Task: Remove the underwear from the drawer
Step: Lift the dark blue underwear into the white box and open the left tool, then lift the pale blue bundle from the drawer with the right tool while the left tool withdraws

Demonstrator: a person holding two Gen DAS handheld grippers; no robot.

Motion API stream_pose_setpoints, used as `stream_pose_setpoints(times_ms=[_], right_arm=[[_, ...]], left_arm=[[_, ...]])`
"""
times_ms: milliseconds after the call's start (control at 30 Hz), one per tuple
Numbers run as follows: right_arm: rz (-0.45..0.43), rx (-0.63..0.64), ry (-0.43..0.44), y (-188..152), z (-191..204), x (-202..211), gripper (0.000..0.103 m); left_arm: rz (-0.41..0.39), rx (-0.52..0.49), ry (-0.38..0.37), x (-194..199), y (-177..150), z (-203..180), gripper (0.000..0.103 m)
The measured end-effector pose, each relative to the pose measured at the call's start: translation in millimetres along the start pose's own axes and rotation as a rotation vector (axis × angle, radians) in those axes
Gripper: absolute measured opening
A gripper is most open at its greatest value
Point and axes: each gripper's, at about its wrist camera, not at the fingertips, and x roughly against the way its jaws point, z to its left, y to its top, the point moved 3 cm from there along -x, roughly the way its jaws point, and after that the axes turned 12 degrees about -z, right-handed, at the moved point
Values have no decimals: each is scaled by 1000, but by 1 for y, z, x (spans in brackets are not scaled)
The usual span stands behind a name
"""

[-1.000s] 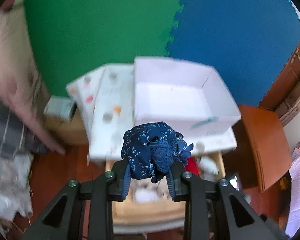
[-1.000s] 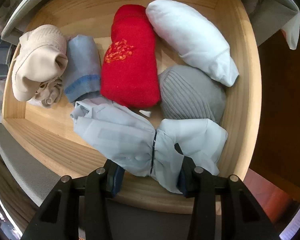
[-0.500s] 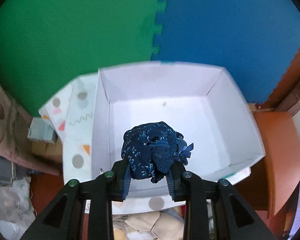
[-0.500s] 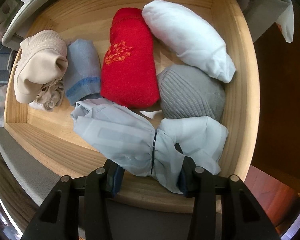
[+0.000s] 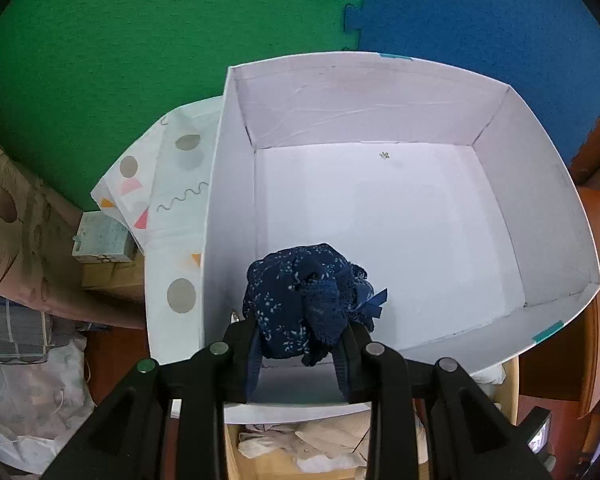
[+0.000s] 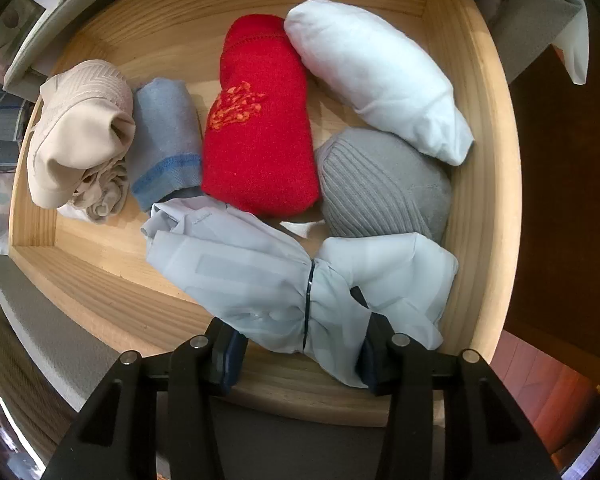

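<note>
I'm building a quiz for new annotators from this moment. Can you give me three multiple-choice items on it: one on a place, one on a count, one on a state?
1. Where is the dark blue underwear?
A. in the left gripper, over the white box
B. lying in the wooden drawer
C. on the green mat

2. How many red rolls lie in the drawer?
A. none
B. one
C. three

3. What lies on the floor of the white box?
A. a grey roll
B. two folded shirts
C. nothing

Answers:
1 A, the pads pinch the bundle above the box's inside.
2 B, only one red roll lies among the other bundles.
3 C, its floor shows bare white.
</note>
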Motion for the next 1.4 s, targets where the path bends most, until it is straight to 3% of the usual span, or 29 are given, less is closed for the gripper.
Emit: stream_pose_setpoints(times_ms=[300, 667, 733, 967, 1133, 1400], right_arm=[[3, 1, -3, 3, 4, -2, 45], [-4, 3, -5, 2, 6, -2, 44], [-5, 6, -3, 3, 7, -2, 44], [-14, 16, -9, 2, 10, -1, 42], [-13, 22, -8, 3, 13, 0, 40], [-21, 20, -1, 11, 17, 11, 37]], left_arm=[[-4, 12, 14, 3, 0, 3, 31], [-21, 48, -50, 8, 1, -2, 52], [-30, 55, -61, 13, 1, -1, 60], [-72, 109, -105, 37, 0, 7, 60], [-131, 129, -119, 66, -14, 12, 60], [-234, 140, -125, 114, -66, 22, 60]])
